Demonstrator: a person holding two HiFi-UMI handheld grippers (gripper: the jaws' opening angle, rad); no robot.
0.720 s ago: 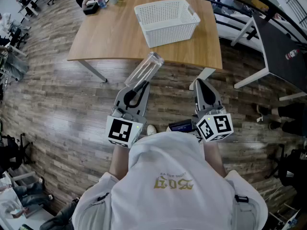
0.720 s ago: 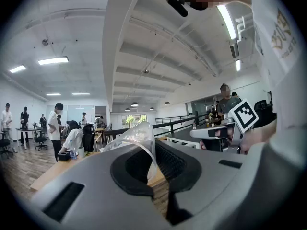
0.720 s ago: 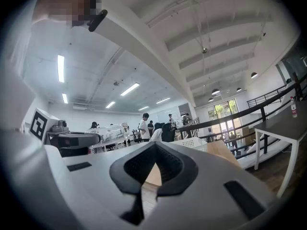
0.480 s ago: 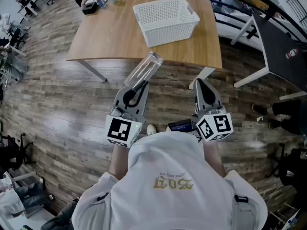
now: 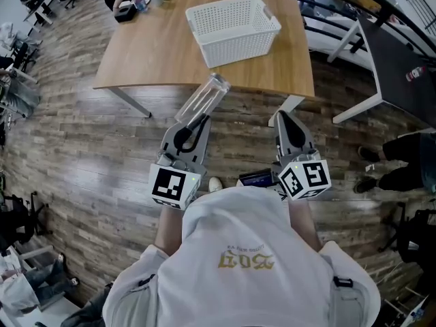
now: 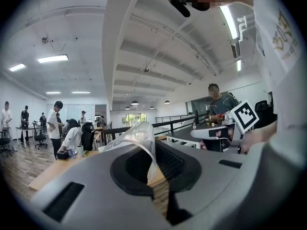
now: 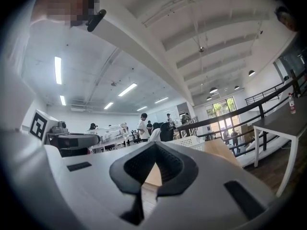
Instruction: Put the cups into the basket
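A stack of clear plastic cups [image 5: 204, 97] sticks out forward from my left gripper [image 5: 197, 123], which is shut on its lower end. In the left gripper view the clear cup wall [image 6: 136, 138] bends between the closed jaws of the left gripper [image 6: 154, 174]. My right gripper [image 5: 284, 116] is shut with nothing in it, and the right gripper view shows its jaws meeting at the right gripper [image 7: 145, 188]. The white plastic basket [image 5: 235, 22] stands empty on the far right part of the wooden table [image 5: 150, 53], well ahead of both grippers. The basket [image 7: 192, 141] also shows beyond the right jaws.
Both grippers hang over wooden floor short of the table's front edge [image 5: 204, 84]. A person and small items [image 5: 133, 5] are at the table's far left corner. A black desk [image 5: 402, 67] stands at right, with a person's legs [image 5: 402, 169] beside it.
Both grippers and the cups hold still. A person's legs have come further into view at the right edge.
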